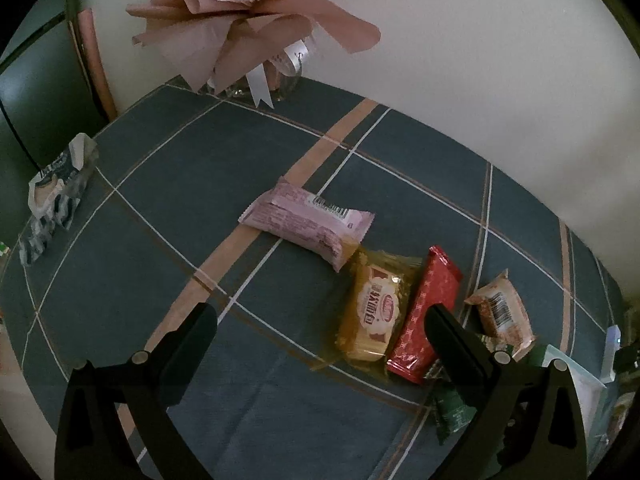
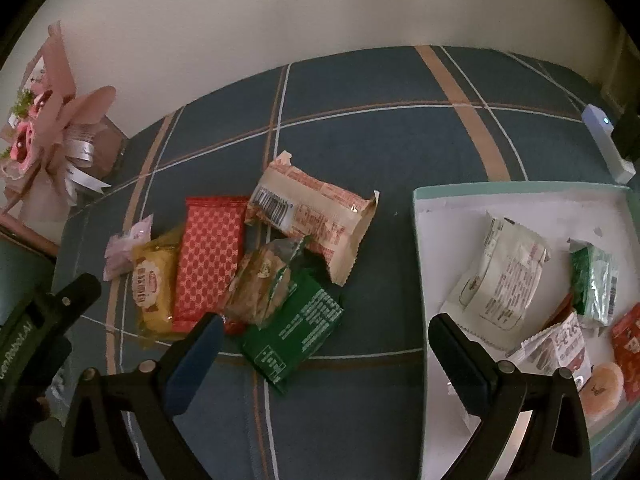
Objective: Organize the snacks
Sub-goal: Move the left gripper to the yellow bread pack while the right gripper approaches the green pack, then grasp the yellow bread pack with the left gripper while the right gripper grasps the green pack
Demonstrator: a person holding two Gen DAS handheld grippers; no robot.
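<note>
both the left gripper (image 1: 320, 320) and right gripper (image 2: 322, 330) are held apart, empty; the green packet (image 2: 294, 326) is seen between the right gripper's fingers.

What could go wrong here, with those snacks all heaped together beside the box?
The clear-wrapped biscuit pack lies on top of the green packet and touches the red packet, so the open right gripper might drag a neighbour along or pinch two at once. The box already holds several snacks, so another dropped in may land on the round orange one. Crinkly wrappers may also slip.
</note>
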